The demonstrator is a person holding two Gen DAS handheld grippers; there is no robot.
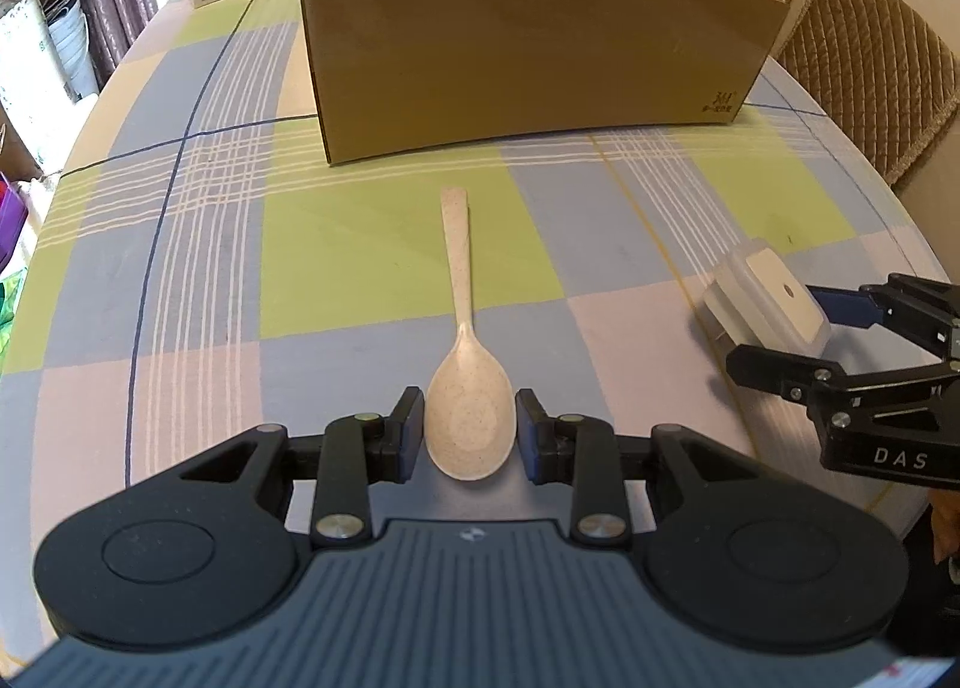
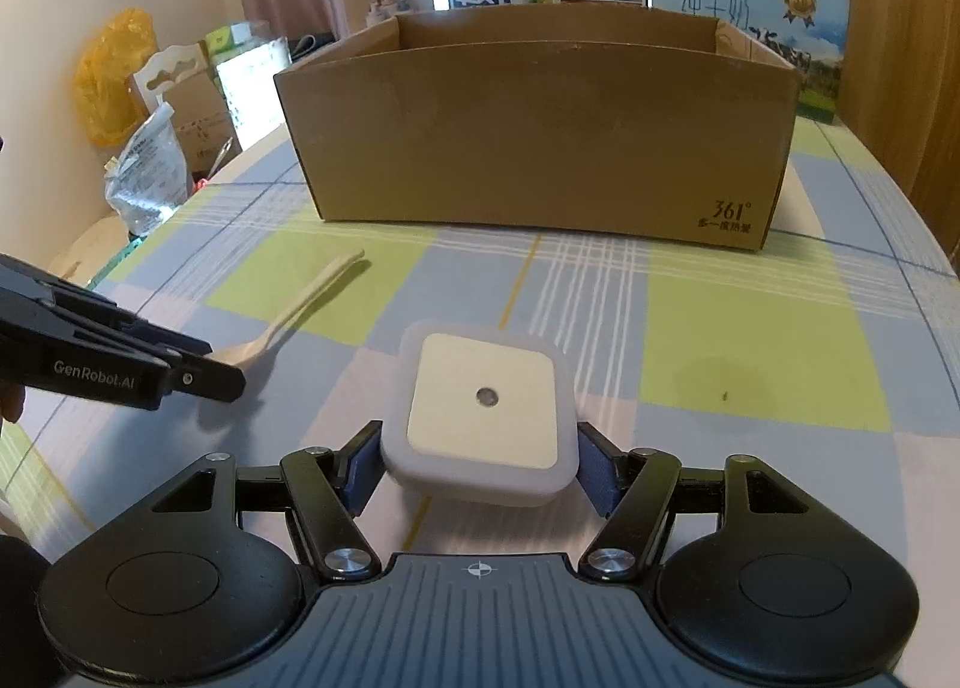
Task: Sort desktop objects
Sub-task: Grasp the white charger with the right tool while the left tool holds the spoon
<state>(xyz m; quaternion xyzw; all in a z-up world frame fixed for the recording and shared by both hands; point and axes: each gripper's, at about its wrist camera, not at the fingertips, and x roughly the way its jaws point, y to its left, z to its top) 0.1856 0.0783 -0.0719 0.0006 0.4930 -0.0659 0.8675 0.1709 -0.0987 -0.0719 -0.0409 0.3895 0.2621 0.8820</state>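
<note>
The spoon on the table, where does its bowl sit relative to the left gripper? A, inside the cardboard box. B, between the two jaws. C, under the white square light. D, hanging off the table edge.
B: in the left wrist view the spoon lies flat on the tablecloth with its bowl between the jaws of the left gripper, handle pointing toward the cardboard box.

Both wrist views sit low and close over the checked tablecloth, facing the shared cardboard box.
</note>
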